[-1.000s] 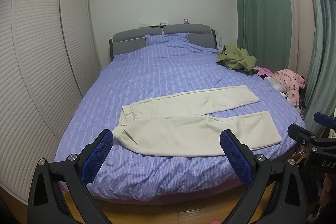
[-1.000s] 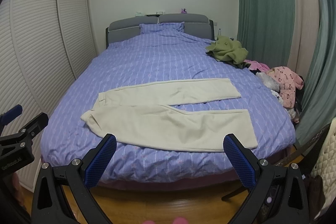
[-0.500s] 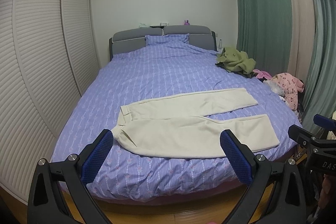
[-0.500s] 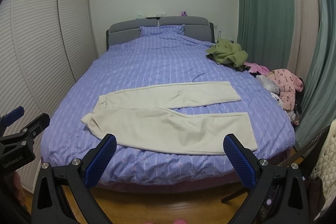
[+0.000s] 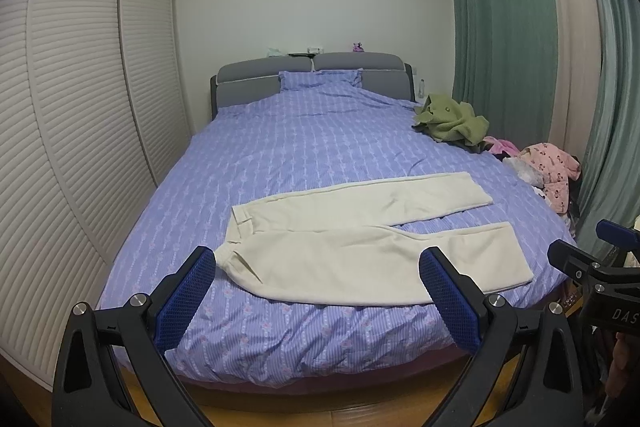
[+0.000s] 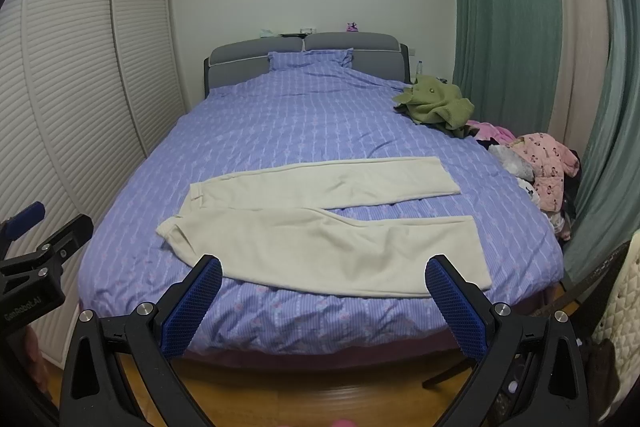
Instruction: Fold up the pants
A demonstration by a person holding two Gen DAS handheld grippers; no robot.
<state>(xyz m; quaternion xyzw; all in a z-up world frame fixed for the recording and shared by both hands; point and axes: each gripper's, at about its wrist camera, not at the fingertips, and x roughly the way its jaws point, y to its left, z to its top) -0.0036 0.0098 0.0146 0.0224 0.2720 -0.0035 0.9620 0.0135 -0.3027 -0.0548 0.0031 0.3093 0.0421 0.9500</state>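
pants [image 5: 360, 239]: cream, spread flat across near end of bed [image 5: 320, 131]; waistband at 9 o'clock, hems at 3 o'clock; legs splayed in a narrow V, not overlapping. No fold made yet.
left claw [image 5: 318, 293]: jaws wide apart, empty, held off the foot of the bed, well short of the cloth.
right claw [image 6: 324, 297]: jaws likewise spread, empty, no contact.
change: over the last second both views tipped down slightly and drew a little closer; pants sit lower and larger in frame. Cloth itself unmoved.
meaning: judged as approach phase only; task at zero folds.
next: likely take far leg, at 12 o'clock, and lay it over near leg.
clutter: green garment [image 5: 452, 121] and pink jacket [image 5: 552, 173] at 2 o'clock, well clear of pants.
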